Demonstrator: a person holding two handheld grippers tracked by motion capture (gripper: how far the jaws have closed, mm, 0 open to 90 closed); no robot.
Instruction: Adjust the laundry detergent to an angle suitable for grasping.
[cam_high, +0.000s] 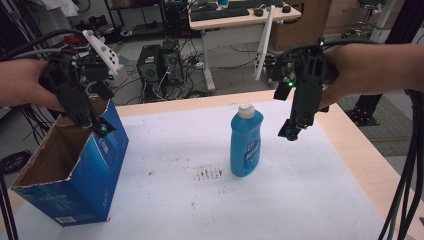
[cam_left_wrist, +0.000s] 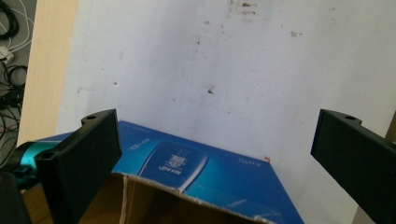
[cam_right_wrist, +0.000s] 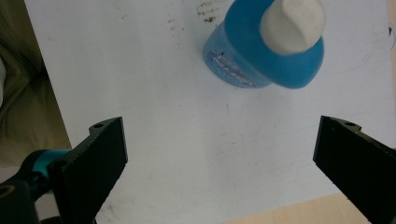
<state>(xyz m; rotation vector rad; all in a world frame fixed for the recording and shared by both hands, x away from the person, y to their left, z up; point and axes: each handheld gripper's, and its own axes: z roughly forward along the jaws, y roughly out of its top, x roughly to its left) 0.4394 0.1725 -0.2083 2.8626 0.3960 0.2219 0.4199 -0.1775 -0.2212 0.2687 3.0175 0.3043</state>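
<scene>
Bottle (cam_high: 246, 141) of blue liquid stands upright mid-table, white cap up, so you can likely pinch it by the neck. Your right gripper (cam_high: 290, 131) hovers just right of it, jaws spread, empty. Left gripper (cam_high: 100, 128), also spread, waits over the open blue carton (cam_high: 95, 175).

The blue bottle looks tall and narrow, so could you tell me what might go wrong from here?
1. The blue bottle stands upright and free; an off-centre approach by the open right gripper could tip it.
2. The blue box has a torn rim where the left gripper hovers, so the bottle might snag.
</scene>
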